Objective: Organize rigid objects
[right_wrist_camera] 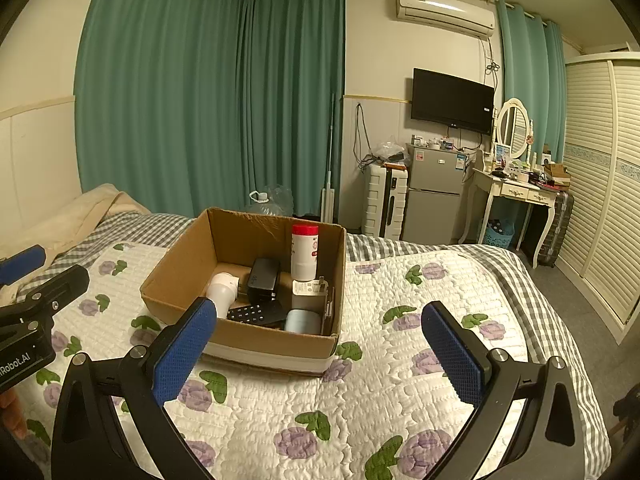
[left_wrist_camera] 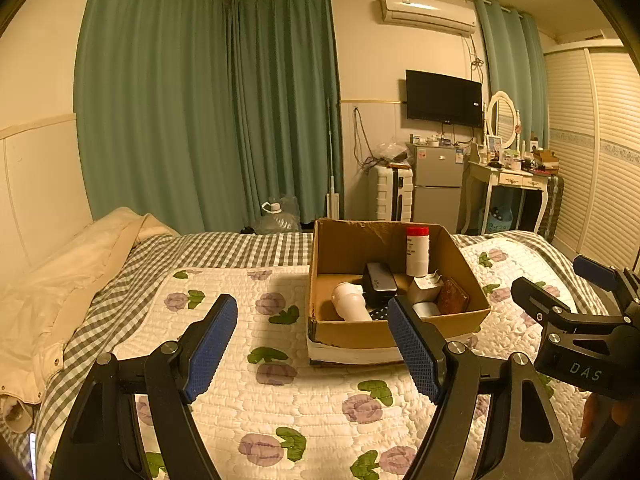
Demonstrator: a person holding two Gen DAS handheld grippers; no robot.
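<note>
An open cardboard box [left_wrist_camera: 468,312] [right_wrist_camera: 176,268] sits on the flowered quilt. Inside it stand or lie a white bottle with a red cap [left_wrist_camera: 417,251] [right_wrist_camera: 305,251], a white cylinder [left_wrist_camera: 350,302] [right_wrist_camera: 221,290], a black case [left_wrist_camera: 380,282] [right_wrist_camera: 263,278], a black remote [right_wrist_camera: 254,314], a pale blue tin [right_wrist_camera: 302,321] and a small grey carton [left_wrist_camera: 425,287]. My left gripper [left_wrist_camera: 312,320] is open and empty, in front of the box's left side. My right gripper [right_wrist_camera: 320,332] is open and empty, in front of the box's right side.
The quilt [left_wrist_camera: 280,400] [right_wrist_camera: 400,360] covers a bed with a checked blanket [left_wrist_camera: 240,248]. A cream coat [left_wrist_camera: 60,300] lies at the left. Beyond the bed stand a water jug [left_wrist_camera: 276,216], a suitcase [left_wrist_camera: 394,194], a small fridge [left_wrist_camera: 438,184] and a dressing table [left_wrist_camera: 508,184].
</note>
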